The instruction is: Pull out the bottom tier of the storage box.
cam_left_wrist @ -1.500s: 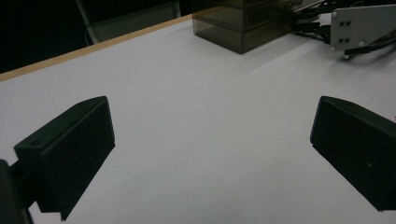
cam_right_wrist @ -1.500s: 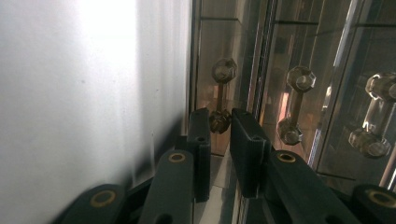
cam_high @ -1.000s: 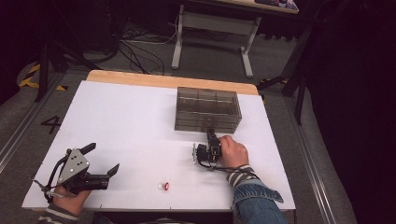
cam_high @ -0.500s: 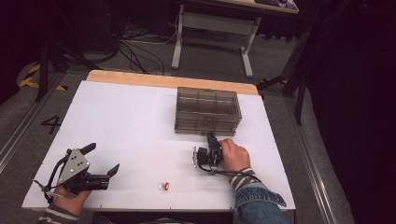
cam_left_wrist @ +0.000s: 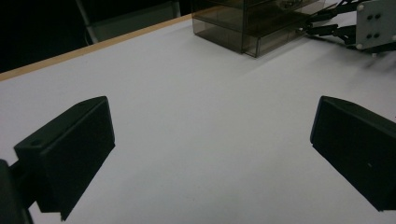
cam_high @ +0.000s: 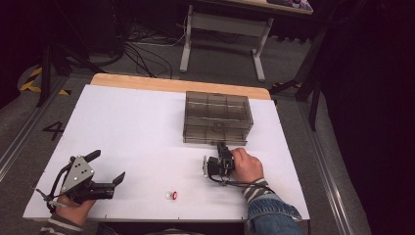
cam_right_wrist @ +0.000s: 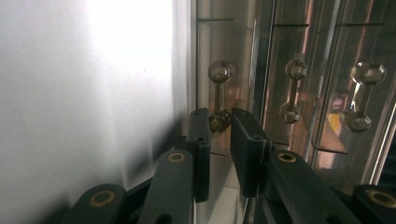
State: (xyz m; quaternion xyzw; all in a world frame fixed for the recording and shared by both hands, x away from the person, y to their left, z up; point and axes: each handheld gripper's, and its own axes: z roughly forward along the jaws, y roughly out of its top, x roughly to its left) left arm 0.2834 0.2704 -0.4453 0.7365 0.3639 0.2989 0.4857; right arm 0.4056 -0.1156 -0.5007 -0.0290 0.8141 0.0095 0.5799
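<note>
The right gripper (cam_high: 219,146) reaches level at the front of the smoky drawer box (cam_high: 218,116) at the table's (cam_high: 137,127) far right. Its jaws are nearly closed around the lowest drawer's handle (cam_right_wrist: 220,95), pinching the knob at its near end, probably to pull that drawer out. The left gripper (cam_high: 108,168) rests near the front left edge, jaws wide apart and holding nothing, likely kept clear. A small red-and-white thing (cam_high: 171,195) lies untouched near the front edge between them
</note>
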